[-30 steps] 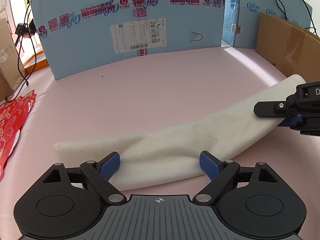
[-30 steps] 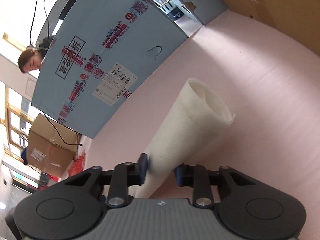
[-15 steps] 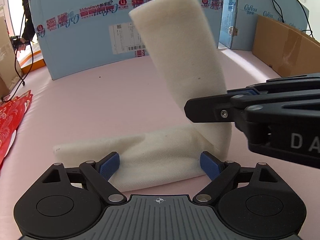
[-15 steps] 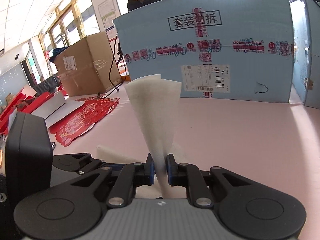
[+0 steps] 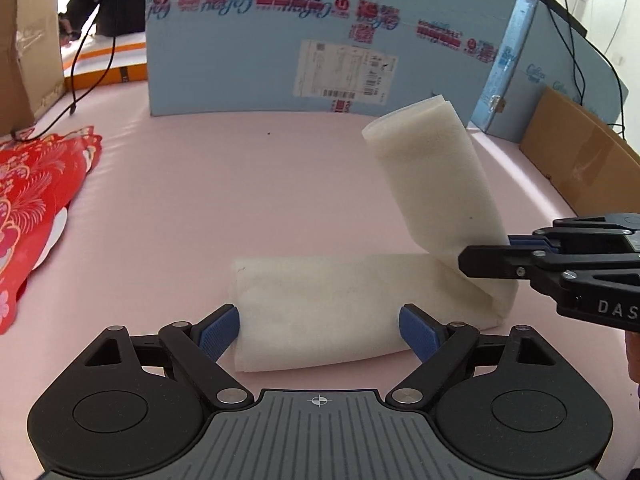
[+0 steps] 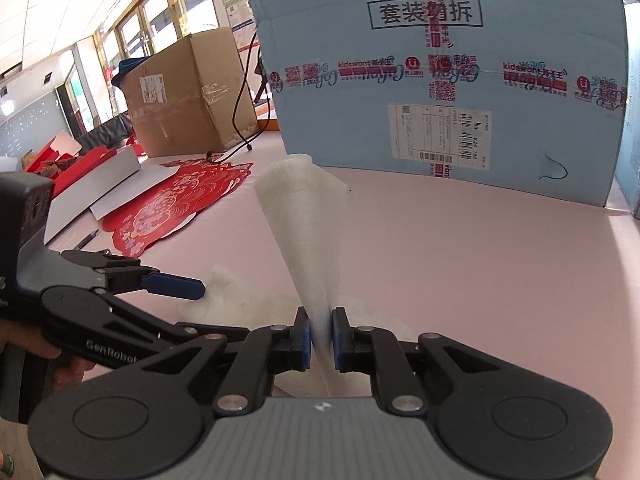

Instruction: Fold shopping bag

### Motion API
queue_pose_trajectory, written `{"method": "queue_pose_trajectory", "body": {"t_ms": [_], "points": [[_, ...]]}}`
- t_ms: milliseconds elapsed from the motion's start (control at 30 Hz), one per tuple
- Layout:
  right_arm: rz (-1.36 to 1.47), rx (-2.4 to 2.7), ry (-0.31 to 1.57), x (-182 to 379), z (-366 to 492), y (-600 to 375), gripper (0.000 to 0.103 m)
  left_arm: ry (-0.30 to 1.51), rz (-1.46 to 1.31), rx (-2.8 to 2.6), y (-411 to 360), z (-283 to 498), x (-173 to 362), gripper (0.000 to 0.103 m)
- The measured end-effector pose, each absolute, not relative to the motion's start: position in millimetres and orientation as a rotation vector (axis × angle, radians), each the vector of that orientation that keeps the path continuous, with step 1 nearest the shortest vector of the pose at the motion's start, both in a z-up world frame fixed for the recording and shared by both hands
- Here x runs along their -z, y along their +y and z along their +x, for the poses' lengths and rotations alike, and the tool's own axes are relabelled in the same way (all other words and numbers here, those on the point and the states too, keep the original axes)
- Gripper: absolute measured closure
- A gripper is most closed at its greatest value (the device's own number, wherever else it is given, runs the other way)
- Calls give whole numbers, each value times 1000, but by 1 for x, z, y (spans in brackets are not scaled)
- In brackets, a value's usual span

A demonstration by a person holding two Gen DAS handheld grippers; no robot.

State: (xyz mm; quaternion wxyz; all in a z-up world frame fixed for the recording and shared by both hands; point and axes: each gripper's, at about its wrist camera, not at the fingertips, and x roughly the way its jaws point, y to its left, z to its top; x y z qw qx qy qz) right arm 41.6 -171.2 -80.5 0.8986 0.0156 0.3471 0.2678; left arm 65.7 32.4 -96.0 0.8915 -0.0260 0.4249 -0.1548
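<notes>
now the right gripper (image 6: 320, 338) is clamped on the white shopping bag (image 5: 360, 312), lifting one end; the rest lies on the pink surface (image 5: 240, 200) between the left gripper's (image 5: 319, 326) spread fingers.

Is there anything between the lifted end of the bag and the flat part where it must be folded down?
Nothing visible. The right tongs hold the bag raised; the flat part is bare.
</notes>
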Motion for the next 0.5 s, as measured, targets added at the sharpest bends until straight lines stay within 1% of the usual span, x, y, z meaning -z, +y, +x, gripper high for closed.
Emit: {"method": "queue_pose_trajectory", "body": {"t_ms": [167, 500], "points": [[22, -618, 724, 82, 42, -166, 91, 872, -11, 316, 28, 64, 99, 14], [-155, -757, 667, 82, 34, -136, 92, 857, 55, 343, 30, 62, 101, 14]]}}
